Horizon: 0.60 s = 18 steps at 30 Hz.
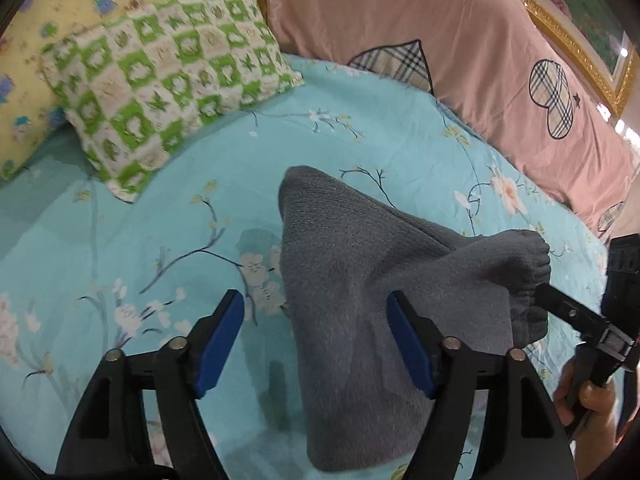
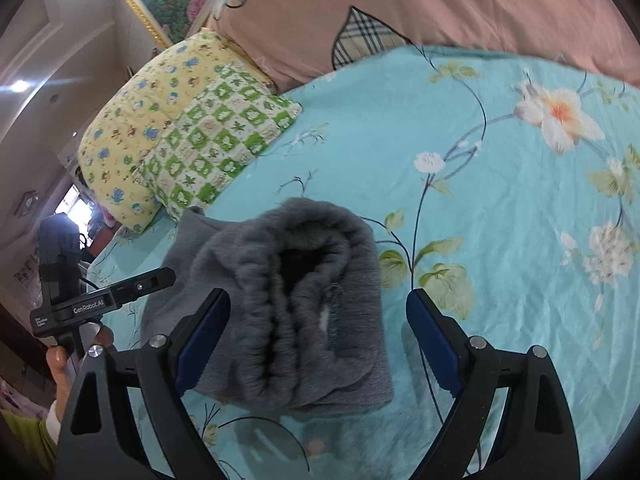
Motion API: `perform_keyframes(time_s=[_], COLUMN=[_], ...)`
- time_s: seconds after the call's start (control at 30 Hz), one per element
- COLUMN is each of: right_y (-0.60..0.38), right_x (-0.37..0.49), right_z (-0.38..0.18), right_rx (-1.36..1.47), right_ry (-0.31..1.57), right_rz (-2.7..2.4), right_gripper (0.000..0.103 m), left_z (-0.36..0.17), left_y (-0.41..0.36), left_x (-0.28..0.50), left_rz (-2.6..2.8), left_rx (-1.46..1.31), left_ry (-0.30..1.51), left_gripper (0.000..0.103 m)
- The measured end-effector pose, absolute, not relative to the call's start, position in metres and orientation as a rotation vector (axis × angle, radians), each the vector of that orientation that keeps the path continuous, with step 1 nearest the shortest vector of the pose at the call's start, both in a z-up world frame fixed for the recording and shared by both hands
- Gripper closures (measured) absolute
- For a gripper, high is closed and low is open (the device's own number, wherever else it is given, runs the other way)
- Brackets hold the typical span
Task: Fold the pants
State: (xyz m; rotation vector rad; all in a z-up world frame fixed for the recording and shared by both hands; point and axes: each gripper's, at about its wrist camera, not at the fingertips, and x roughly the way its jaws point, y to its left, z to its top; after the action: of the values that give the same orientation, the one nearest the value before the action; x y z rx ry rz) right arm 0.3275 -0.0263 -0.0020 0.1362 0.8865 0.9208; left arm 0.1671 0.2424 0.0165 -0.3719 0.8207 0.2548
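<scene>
The left gripper (image 1: 316,316) hovers low over the teal floral bedsheet (image 1: 168,208), jaws spread wide, holding nothing. The grey pants (image 1: 360,300), folded into a bundle, lie under it, their long axis running from 6 o'clock toward 12 in the left wrist view. At 3 o'clock there, the right gripper (image 1: 556,300) sits at the gathered waistband; its own view shows blue pads (image 2: 430,344) wide apart, gripping nothing.
</scene>
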Motion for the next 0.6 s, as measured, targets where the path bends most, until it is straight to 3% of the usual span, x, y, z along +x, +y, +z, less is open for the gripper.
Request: perform_keyframes(time_s=[0.1,0.6], right_y=[-0.03,-0.033], right_x=[0.318,0.251], right_z=[0.008,0.038], right_rx=[0.12,-0.056], right_ry=[0.854,0.697], right_rz=[0.921,0.993], right_gripper=[0.006,0.001], left_z=[0.023,0.027], left_y=[0.234,0.192], left_x=[0.154,0.099], left_rz=[0.271,0.291], left_rx=[-0.338,-0.271], left_ry=[0.808,0.812], left_gripper=[0.027,0.023])
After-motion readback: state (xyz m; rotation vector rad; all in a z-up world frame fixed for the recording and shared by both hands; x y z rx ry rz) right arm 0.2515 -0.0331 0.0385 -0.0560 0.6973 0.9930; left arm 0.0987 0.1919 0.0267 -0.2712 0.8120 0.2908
